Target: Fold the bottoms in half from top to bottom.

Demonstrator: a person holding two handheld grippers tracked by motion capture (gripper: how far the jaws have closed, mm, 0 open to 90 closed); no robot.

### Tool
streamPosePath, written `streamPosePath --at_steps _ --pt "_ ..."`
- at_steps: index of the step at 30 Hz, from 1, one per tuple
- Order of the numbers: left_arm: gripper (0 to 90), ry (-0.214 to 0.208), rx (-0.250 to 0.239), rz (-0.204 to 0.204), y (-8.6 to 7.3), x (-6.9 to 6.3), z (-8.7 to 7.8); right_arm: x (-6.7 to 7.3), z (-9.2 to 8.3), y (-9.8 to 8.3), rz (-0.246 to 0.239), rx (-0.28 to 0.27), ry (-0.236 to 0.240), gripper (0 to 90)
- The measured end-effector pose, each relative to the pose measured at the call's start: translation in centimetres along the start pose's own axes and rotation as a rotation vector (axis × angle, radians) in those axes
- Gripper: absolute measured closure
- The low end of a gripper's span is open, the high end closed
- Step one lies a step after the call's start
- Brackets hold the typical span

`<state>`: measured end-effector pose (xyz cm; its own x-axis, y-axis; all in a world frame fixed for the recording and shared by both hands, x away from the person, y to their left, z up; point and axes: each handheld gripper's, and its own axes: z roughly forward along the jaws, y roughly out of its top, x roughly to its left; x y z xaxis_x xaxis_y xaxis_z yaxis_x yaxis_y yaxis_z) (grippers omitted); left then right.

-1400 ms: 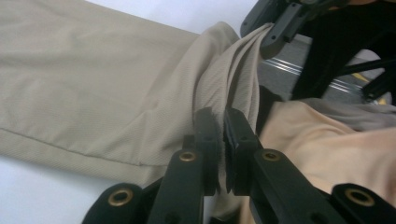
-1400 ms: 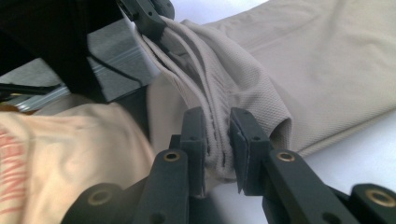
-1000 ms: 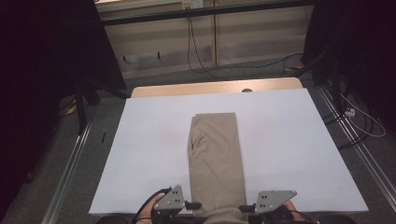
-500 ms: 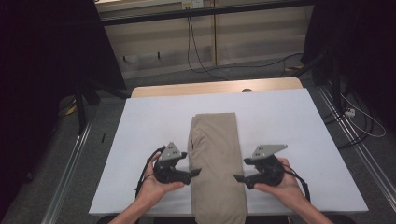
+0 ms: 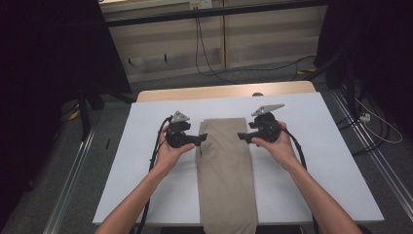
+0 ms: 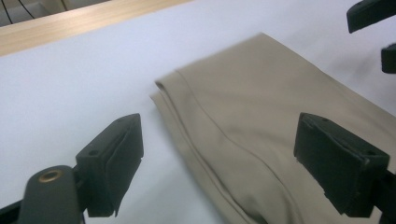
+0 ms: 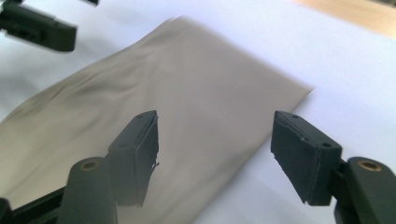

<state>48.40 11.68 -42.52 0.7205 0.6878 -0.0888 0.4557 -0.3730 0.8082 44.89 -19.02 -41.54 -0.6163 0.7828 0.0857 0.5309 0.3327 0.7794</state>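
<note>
The folded khaki trousers [image 5: 225, 170] are lying lengthwise on the white table [image 5: 331, 161], and you are bracketing their far corners with the left gripper [image 5: 203, 138] and right gripper [image 5: 241, 137], both gaping empty; pinching only the top layer risks unfolding them.

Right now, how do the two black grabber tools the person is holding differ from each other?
The left gripper sits at the folded khaki cloth's left edge; the right gripper at its right edge. The left's jaws straddle the layered fold; the right's hang over the smooth far corner. The left's jaws have just opened, the right's just narrowed. Both are open, gripping nothing.
</note>
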Motion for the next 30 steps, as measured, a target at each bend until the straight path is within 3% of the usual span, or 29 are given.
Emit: streamPosePath --at_steps 2,4,9,12,15,17,19,21,22,23,24,25,26,28,30 --pt "20.6 0.037 -0.004 0.020 0.4 0.9 1.1 -1.3 0.9 0.8 0.024 -0.019 -0.026 34.8" --pt "20.4 0.021 0.000 -0.045 0.6 2.0 2.3 -2.6 2.1 1.5 0.058 -0.004 -0.030 35.4" --pt "19.4 0.033 0.015 -0.095 0.8 3.6 4.9 -4.9 5.2 2.4 0.063 0.046 -0.059 42.2" --pt "25.4 0.032 0.024 -0.088 1.3 4.2 6.1 -5.7 6.8 2.5 0.061 0.075 -0.082 43.0" --pt "30.2 0.035 0.048 -0.083 1.7 4.7 7.1 -6.1 7.9 2.4 0.096 0.087 -0.066 40.0" --pt "31.9 -0.001 0.058 -0.089 1.7 5.0 7.5 -5.9 8.6 2.1 0.080 0.101 -0.063 40.2" --pt "34.0 -0.012 0.065 -0.076 1.6 4.7 7.9 -5.8 8.7 2.0 0.063 0.096 -0.069 41.5" --pt "34.4 0.006 0.065 -0.055 1.7 4.3 8.2 -5.8 8.5 1.9 0.042 0.100 -0.065 44.8" --pt "36.1 0.015 0.079 -0.026 1.8 4.2 8.2 -5.8 8.5 1.9 0.042 0.103 -0.057 47.9" --pt "42.9 0.020 0.091 0.004 1.8 4.0 8.1 -5.9 8.4 1.9 0.039 0.107 -0.049 50.8" --pt "51.0 -0.017 0.095 0.003 1.8 3.9 7.9 -5.8 8.3 1.9 0.037 0.114 -0.045 53.3" --pt "66.5 -0.072 0.101 -0.001 1.7 3.7 7.8 -5.7 8.2 2.0 0.030 0.125 -0.039 60.3" --pt "75.5 -0.084 0.103 0.005 1.6 3.5 7.8 -5.6 8.2 2.1 0.026 0.132 -0.019 68.4" --pt "84.3 -0.099 0.115 -0.019 1.7 3.3 7.7 -5.3 8.2 2.2 0.038 0.142 0.016 81.6" --pt "87.0 -0.103 0.117 -0.044 1.9 3.5 7.5 -5.3 8.1 2.3 0.055 0.152 0.023 85.2"
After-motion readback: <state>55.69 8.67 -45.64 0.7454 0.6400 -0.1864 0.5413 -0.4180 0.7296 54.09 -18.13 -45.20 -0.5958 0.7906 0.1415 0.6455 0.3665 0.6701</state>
